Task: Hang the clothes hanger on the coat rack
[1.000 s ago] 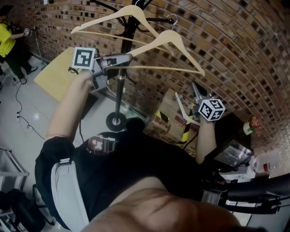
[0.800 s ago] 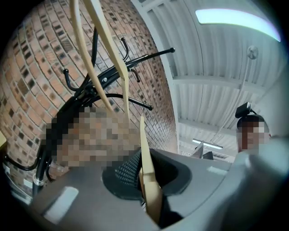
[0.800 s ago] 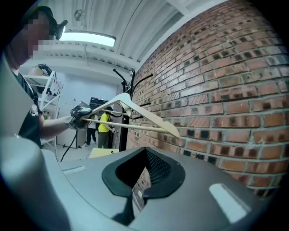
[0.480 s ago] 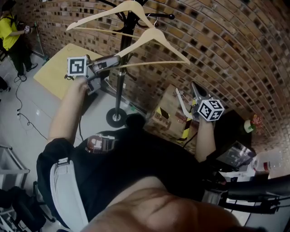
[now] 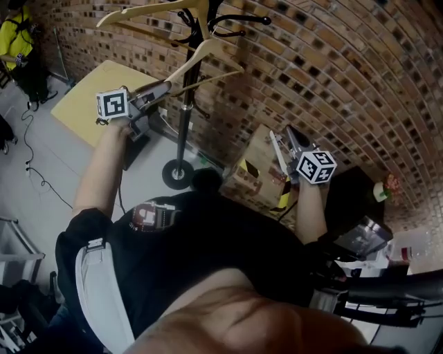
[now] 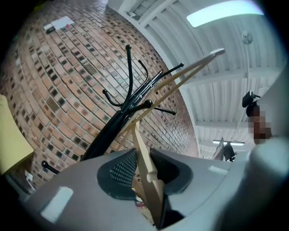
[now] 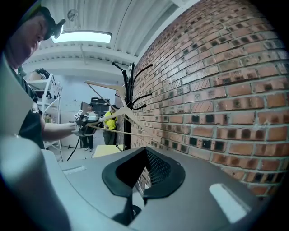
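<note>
The coat rack [image 5: 184,104] stands on the grey floor [image 5: 55,152].

A pale wooden hanger [image 5: 211,48] tilts, low end to the left, its hook at the upper arms of the black coat rack [image 5: 184,117], which stands upright on a round base.

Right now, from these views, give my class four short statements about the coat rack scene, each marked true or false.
1. An upper hanger already hangs on the coat rack. True.
2. The left gripper has nothing between its jaws. False: the end of a wooden hanger sits between them, and they have just been opening.
3. The wall behind the rack is white plaster. False: it is a brick wall.
4. The right gripper is empty. True.
</note>
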Available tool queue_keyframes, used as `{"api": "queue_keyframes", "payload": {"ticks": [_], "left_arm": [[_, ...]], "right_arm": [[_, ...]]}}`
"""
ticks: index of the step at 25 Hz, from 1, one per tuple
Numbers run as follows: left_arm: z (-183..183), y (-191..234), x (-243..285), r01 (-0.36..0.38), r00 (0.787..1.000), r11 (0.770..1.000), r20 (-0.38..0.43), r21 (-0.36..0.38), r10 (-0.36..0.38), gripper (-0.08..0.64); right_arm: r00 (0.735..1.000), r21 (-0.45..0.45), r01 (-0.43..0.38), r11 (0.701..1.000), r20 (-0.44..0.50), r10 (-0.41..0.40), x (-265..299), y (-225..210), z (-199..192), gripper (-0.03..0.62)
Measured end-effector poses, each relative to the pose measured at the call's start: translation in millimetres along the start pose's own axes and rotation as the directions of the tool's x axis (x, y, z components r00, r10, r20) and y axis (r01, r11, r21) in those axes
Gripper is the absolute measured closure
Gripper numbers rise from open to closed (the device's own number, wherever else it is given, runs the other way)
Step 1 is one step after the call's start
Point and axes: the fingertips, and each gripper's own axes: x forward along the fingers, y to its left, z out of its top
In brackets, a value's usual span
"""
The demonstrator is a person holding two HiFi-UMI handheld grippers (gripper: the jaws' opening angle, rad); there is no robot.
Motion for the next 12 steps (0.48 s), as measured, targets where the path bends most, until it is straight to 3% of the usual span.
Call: {"api": "queue_keyframes", "payload": {"ticks": [9,12], "left_arm": [[-15.4,-4.8,-6.0,0.075,0.992,0.997,0.106,-0.011,-0.073,0.454],[-20.8,-8.4,-16.2,0.076,0.987,0.997,0.138,0.034,-0.080,0.443]], "right_arm": [[1.000,0.022,-0.009,1.000,-0.006,0.009,1.2,1.7,-10.4,0.578],[1.000,0.022,-0.014,1.000,-0.008,0.015,2.8,2.7,-11.7,0.578]]}}
